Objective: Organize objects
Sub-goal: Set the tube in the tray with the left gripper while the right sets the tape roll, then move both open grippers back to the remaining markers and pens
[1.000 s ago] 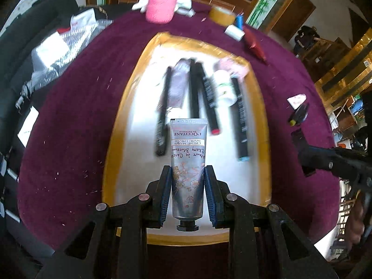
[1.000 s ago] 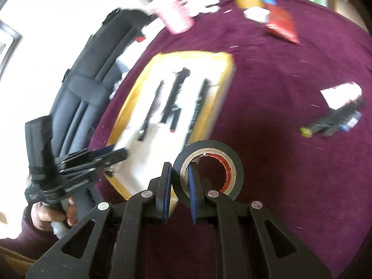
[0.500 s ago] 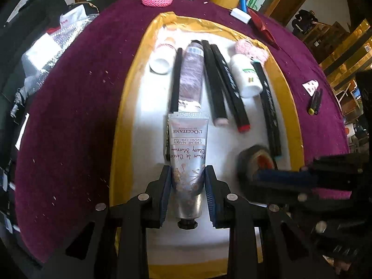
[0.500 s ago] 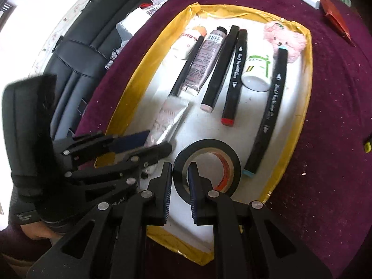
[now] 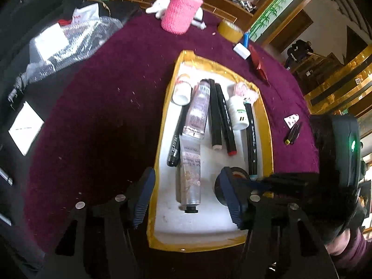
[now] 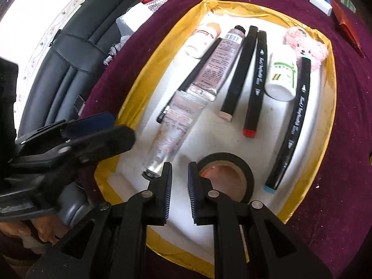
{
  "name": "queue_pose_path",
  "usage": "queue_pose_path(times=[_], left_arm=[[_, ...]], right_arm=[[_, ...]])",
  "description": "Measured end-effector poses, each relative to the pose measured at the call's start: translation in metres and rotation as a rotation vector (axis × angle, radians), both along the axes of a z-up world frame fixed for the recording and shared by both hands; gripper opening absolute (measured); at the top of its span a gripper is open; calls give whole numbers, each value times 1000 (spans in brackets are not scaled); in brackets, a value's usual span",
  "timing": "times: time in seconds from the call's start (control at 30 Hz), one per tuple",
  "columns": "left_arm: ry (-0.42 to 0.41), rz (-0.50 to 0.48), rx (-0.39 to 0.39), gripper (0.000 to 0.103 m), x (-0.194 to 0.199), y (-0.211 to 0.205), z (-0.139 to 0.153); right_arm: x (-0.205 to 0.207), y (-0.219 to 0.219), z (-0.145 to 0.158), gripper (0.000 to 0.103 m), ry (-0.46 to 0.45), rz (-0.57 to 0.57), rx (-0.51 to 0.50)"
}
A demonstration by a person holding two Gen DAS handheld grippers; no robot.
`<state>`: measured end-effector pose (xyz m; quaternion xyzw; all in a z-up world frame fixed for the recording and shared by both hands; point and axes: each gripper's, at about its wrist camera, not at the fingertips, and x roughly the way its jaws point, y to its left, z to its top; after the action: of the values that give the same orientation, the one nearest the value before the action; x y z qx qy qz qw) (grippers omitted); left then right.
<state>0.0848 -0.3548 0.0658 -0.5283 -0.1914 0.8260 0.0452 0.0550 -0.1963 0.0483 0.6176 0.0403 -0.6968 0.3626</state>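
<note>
We see the tray (image 6: 331, 107) on the worktop (image 6: 348, 186); in it the hand-cream tube (image 6: 171, 132) lies left of the tape roll (image 6: 241, 162), markers (image 6: 255, 81) and bottles (image 6: 282, 76) behind them.

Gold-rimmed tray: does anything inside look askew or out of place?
Mostly tidy. The silver floral hand-cream tube lies slanted, its crimped end overlapping the clear pink tube and a thin black pen, inside the gold-rimmed white tray, unlike the parallel markers.

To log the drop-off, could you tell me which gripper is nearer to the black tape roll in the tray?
Right. The right gripper is shut on the black tape roll's wall, while the left gripper, jaws opening, straddles the hand cream tube beside it.
</note>
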Motion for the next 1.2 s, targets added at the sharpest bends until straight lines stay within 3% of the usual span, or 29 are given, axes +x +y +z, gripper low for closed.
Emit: queue_pose_path(times=[0.13, 0.3, 0.6, 1.2], left_arm=[[15, -1, 15, 54, 4, -6, 4], [10, 4, 12, 54, 9, -9, 2], [38, -43, -189, 54, 9, 16, 13], [83, -170, -334, 54, 5, 97, 36]], right_arm=[[-11, 24, 19, 13, 46, -107, -6], [-12, 43, 11, 13, 16, -163, 37], [-3, 42, 6, 13, -3, -201, 39], [-3, 110, 24, 13, 17, -325, -41]])
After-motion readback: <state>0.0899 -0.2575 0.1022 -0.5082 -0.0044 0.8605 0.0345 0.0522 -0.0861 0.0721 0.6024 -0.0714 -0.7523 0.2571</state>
